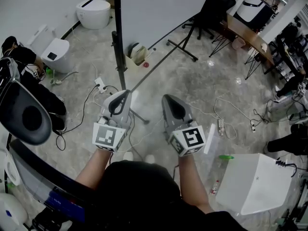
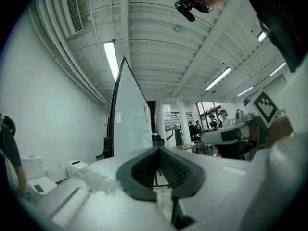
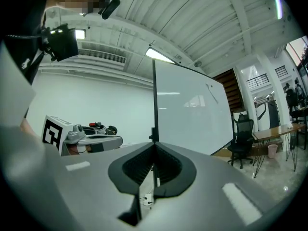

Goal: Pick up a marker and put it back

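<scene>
No marker shows clearly in any view. A large whiteboard [image 1: 159, 8] on a black stand [image 1: 118, 47] rises ahead of me; it also fills the middle of the right gripper view [image 3: 192, 114] and appears edge-on in the left gripper view [image 2: 127, 119]. My left gripper [image 1: 126, 93] and right gripper [image 1: 167, 98] are held side by side above the floor, both pointing toward the board. The left gripper [image 2: 159, 149] has its jaws pressed together with nothing between them. The right gripper [image 3: 154, 146] is likewise shut and holds nothing.
A white box [image 1: 255, 182] stands at the lower right, with a green bottle [image 1: 225, 157] beside it. Cables and a power strip [image 1: 101, 85] lie on the floor. White toilets [image 1: 93, 12] and a crouching person [image 1: 19, 57] are at the left, an office chair [image 1: 214, 8] and desk [image 1: 245, 32] beyond.
</scene>
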Tool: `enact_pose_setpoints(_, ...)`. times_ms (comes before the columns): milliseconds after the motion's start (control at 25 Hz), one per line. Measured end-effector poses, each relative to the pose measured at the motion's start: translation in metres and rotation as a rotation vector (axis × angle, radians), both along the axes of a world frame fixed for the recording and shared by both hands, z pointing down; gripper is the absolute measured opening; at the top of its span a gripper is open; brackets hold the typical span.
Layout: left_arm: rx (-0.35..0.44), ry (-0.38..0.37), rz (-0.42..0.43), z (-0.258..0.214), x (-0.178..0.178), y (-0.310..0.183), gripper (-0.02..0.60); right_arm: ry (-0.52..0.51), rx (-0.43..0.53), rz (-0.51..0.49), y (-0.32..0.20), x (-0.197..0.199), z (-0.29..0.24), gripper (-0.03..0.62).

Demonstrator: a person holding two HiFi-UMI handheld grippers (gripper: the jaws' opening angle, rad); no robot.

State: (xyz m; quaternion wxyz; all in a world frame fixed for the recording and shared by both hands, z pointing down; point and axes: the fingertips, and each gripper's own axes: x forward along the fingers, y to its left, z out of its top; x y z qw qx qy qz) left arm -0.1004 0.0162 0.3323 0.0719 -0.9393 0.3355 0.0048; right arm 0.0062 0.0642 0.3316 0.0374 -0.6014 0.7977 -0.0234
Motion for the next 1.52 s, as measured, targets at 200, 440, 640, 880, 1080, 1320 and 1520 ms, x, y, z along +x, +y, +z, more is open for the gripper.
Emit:
enact_pose_setpoints(200,0.014,0.008,0.018,0.003,-0.009,-0.006,0.003,0.005,0.0,0.017,-0.006,-0.008,0.001,0.009)
enact_pose_setpoints(440,0.005,0.018,0.046,0.005,-0.019,-0.011,0.003,0.019,-0.001,0.037,-0.009,-0.023,0.001,0.009)
enact_pose_setpoints(640,-0.011,0.032,0.077,0.003,-0.028,-0.009,0.003,0.026,0.0,0.073,-0.005,-0.033,-0.002,0.009)
enact_pose_setpoints(880,-0.018,0.038,0.122,0.008,-0.039,-0.008,0.003,0.054,0.003,0.098,-0.001,-0.052,0.0,0.009)
enact_pose_setpoints(1080,-0.023,0.037,0.113,0.006,-0.047,-0.011,0.003,0.065,-0.006,0.11,-0.003,-0.053,0.001,0.009)
enact_pose_setpoints(1320,-0.013,0.016,0.109,0.015,-0.048,-0.017,0.003,0.026,-0.007,0.098,-0.013,-0.047,0.005,0.009)
enact_pose_setpoints(1520,-0.019,0.028,0.08,0.016,-0.036,-0.032,0.003,0.012,-0.001,0.062,-0.034,-0.038,0.007,0.009)
